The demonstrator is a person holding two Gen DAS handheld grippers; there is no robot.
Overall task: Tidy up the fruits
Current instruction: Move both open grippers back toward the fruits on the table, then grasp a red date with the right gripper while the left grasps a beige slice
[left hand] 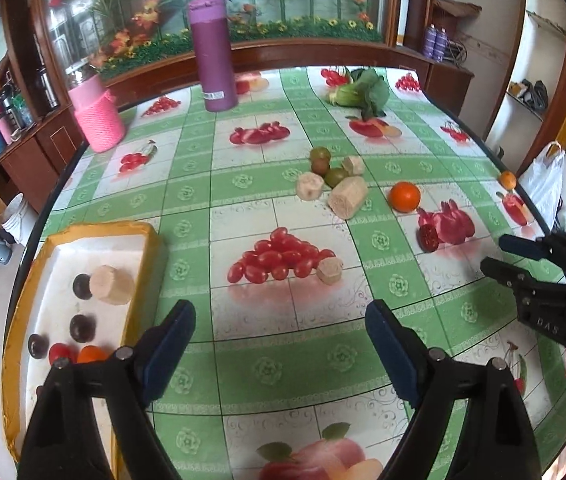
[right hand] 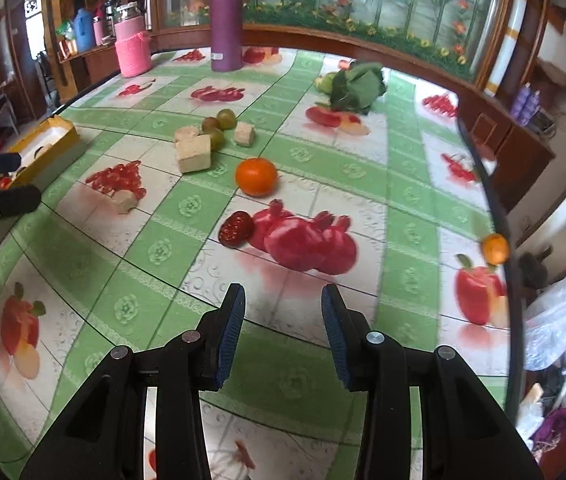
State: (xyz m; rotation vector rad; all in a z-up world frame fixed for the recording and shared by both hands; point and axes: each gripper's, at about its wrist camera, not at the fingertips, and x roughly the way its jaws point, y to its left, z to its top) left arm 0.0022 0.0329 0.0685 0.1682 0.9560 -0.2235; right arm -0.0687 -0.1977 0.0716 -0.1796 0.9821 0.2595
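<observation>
Both grippers are empty: left gripper (left hand: 279, 344) spread wide, right gripper (right hand: 283, 332) jaws apart but narrower. Closest loose fruit looks like the orange (right hand: 256, 176), mid-table dead ahead of the right one, so that's its grab; tray (left hand: 83, 232) sits at the left edge.

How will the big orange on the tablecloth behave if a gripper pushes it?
The big orange looks round and lies free on the flat tablecloth, so it will probably roll away. Its skin looks smooth and glossy, so the fingers may slip. It seems firm, not fragile.
</observation>
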